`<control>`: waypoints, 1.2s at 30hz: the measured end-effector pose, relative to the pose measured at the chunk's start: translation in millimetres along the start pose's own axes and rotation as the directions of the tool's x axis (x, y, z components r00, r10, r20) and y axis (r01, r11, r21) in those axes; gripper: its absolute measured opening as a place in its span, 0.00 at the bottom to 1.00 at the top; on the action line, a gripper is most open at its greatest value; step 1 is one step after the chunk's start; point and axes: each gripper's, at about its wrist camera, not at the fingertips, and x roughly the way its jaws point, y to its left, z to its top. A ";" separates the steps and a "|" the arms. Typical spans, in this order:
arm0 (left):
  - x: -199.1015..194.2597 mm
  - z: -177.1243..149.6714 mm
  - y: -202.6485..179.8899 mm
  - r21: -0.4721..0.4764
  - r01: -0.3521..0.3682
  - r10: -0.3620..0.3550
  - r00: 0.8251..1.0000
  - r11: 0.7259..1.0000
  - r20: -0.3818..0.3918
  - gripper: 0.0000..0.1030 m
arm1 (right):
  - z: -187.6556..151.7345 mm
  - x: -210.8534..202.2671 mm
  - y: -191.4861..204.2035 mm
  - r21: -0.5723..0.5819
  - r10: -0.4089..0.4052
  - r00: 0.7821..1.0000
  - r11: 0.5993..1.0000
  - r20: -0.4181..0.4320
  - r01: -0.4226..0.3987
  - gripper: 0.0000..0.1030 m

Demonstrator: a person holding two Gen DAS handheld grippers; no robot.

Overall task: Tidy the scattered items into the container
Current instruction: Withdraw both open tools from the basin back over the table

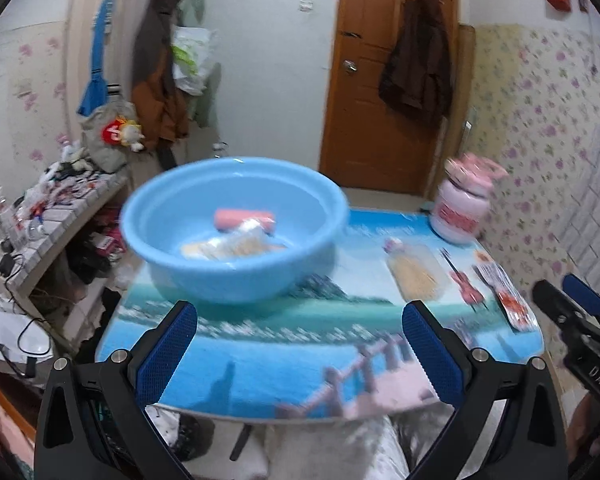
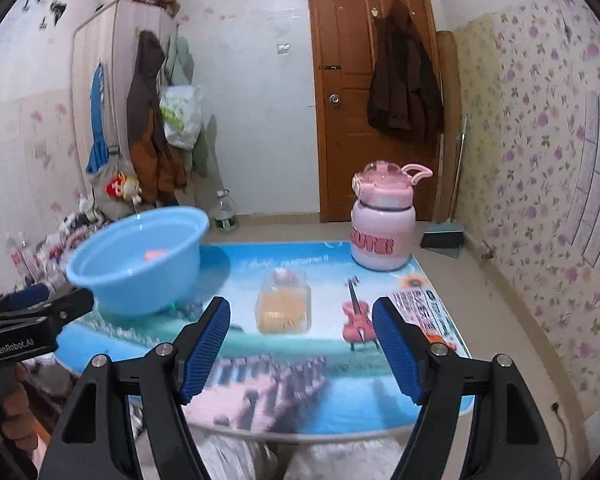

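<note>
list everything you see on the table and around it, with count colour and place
basin: 1, light blue, table's left side
items in basin: at least 2, pink roll and pale packet, blurred
clear bag: 1, yellowish contents, table centre
bottle: 1, pink, far right corner of the table
printed packet: 1, white and red, right edge
table: 1, blue seaside print
door: 1, brown, back wall, dark jacket hung on it
left tongs: 1, blue pads, open, empty
right tongs: 1, blue pads, open, empty

Motion blur smears the basin [image 1: 236, 232] and the packets [image 1: 236, 242] inside it.
</note>
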 end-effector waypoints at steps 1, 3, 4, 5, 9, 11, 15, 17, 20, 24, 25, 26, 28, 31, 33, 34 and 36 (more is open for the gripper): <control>0.6 -2.8 -7.5 0.015 0.007 -0.007 1.000 1.000 -0.006 1.00 | -4.8 -0.9 -1.6 0.007 0.009 1.000 1.000 -0.013 -0.009 0.73; 1.6 -7.0 -20.8 0.041 0.022 -0.022 1.000 0.999 -0.016 1.00 | -12.3 0.1 -6.0 0.046 0.049 0.997 0.998 -0.053 -0.047 0.73; 1.0 -8.6 -26.6 0.048 0.030 -0.029 0.999 0.998 -0.018 1.00 | -15.3 0.0 -8.2 0.063 0.069 0.995 0.996 -0.068 -0.065 0.73; 0.4 -9.2 -31.4 0.052 0.036 -0.035 0.999 0.998 -0.018 1.00 | -18.0 0.2 -8.6 0.078 0.083 0.994 0.994 -0.077 -0.077 0.73; -4.2 -11.5 -41.2 0.062 0.042 -0.041 0.999 0.997 -0.008 1.00 | -22.5 -6.6 -16.1 0.135 0.054 0.997 0.990 -0.059 -0.046 0.73; -3.7 -11.7 -42.3 0.061 0.038 -0.038 0.999 0.997 -0.011 1.00 | -26.3 -6.6 -20.8 0.167 0.046 0.997 0.985 -0.062 -0.035 0.73; -1.9 -12.1 -43.1 0.053 0.035 -0.034 0.999 0.998 -0.017 1.00 | -30.9 -3.6 -22.5 0.168 0.035 0.996 0.985 -0.079 -0.021 0.73; -0.4 -11.7 -43.6 0.053 0.032 -0.031 0.999 0.998 -0.021 1.00 | -31.0 -3.8 -23.4 0.168 0.035 0.996 0.986 -0.077 -0.022 0.73; 0.0 -11.4 -44.3 0.061 0.027 -0.026 0.999 0.998 -0.019 1.00 | -30.7 -3.7 -25.5 0.174 0.031 0.997 0.985 -0.076 -0.017 0.73; 0.5 -10.6 -46.7 0.071 0.028 -0.027 0.999 0.997 -0.022 1.00 | -31.5 -0.6 -28.4 0.188 0.034 0.995 0.982 -0.091 -0.017 0.73; 0.2 -10.3 -47.2 0.073 0.028 -0.026 0.999 0.997 -0.021 1.00 | -31.1 0.0 -28.2 0.188 0.036 0.995 0.982 -0.093 -0.018 0.73; 0.0 -10.1 -47.6 0.074 0.028 -0.027 0.999 0.997 -0.020 1.00 | -30.9 0.1 -27.9 0.186 0.036 0.995 0.982 -0.093 -0.018 0.73; 0.9 -10.1 -48.4 0.075 0.028 -0.027 0.999 0.997 -0.023 1.00 | -30.6 0.7 -27.5 0.181 0.038 0.995 0.983 -0.094 -0.021 0.73; 3.3 -11.0 -49.8 0.075 0.030 -0.028 0.999 0.997 -0.034 1.00 | -30.8 1.6 -27.7 0.183 0.039 0.994 0.983 -0.097 -0.020 0.73; 4.0 -11.4 -51.7 0.081 0.031 -0.028 0.999 0.996 -0.038 1.00 | -31.4 1.9 -28.6 0.188 0.040 0.994 0.982 -0.100 -0.021 0.73; 3.7 -11.1 -52.4 0.084 0.032 -0.029 0.999 0.996 -0.039 1.00 | -31.7 2.5 -29.0 0.189 0.041 0.994 0.982 -0.103 -0.021 0.73; 2.6 -10.4 -54.1 0.091 0.034 -0.031 0.999 0.995 -0.036 1.00 | -32.2 3.7 -29.6 0.192 0.041 0.993 0.981 -0.107 -0.020 0.73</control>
